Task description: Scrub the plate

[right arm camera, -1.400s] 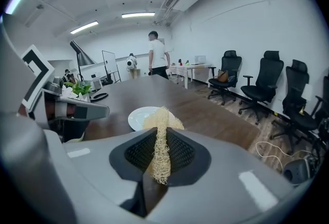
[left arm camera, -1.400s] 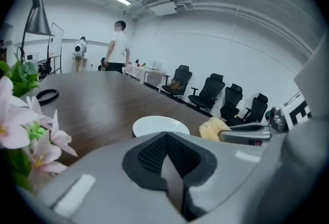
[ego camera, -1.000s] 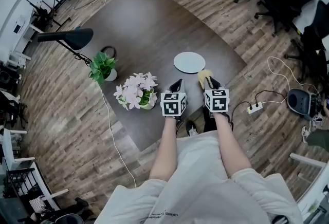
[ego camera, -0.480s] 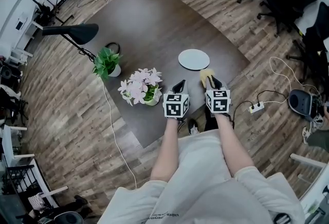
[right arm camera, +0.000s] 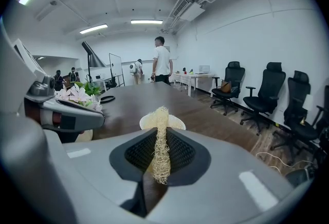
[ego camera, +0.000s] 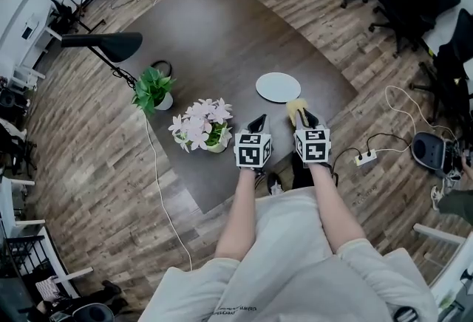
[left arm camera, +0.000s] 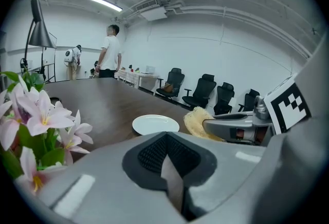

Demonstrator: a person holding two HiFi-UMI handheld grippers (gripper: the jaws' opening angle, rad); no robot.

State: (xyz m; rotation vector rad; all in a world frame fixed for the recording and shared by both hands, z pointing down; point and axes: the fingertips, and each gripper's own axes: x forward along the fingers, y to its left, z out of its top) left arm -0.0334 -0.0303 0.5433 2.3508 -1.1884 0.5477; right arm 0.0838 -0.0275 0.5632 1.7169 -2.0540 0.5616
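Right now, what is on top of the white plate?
Nothing: the head view shows the plate bare on the table. The loofah scrubber in the right gripper hides its middle in the right gripper view.

Table (ego camera: 222,25): plate (ego camera: 278,86), flowers (ego camera: 198,125), green plant (ego camera: 151,90).

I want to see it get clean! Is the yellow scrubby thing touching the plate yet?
Apart. The left gripper view shows a strip of dark table between the scrubber and the plate; the right gripper holds it short of the rim.
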